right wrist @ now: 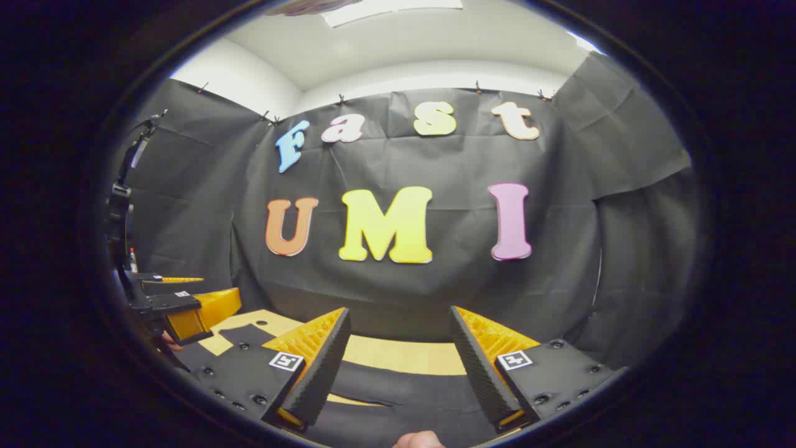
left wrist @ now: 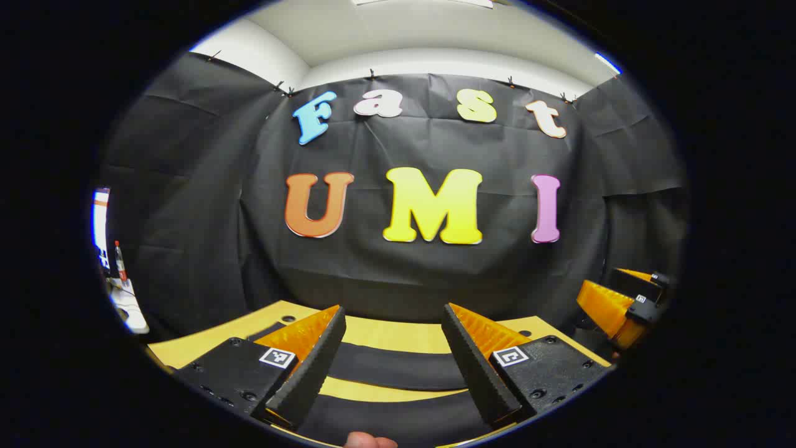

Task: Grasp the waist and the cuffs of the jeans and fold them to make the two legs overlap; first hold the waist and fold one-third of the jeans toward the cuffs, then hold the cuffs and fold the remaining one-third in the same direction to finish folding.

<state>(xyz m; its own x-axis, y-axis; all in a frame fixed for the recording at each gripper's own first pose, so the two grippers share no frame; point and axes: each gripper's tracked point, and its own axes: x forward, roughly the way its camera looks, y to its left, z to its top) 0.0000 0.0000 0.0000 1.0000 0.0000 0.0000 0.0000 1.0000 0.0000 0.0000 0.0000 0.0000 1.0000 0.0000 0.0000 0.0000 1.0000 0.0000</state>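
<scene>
My left gripper [left wrist: 393, 358] and right gripper [right wrist: 398, 361]: ridged wedge jaws, screwed plates carrying square black-and-white tags.

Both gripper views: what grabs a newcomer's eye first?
The open left gripper, fingers spread wide low in the left gripper view, and the open right gripper likewise in the right gripper view. Between and below each pair lie the dark jeans in bands across the pale wooden table. Behind hangs the black cloth wall.
</scene>
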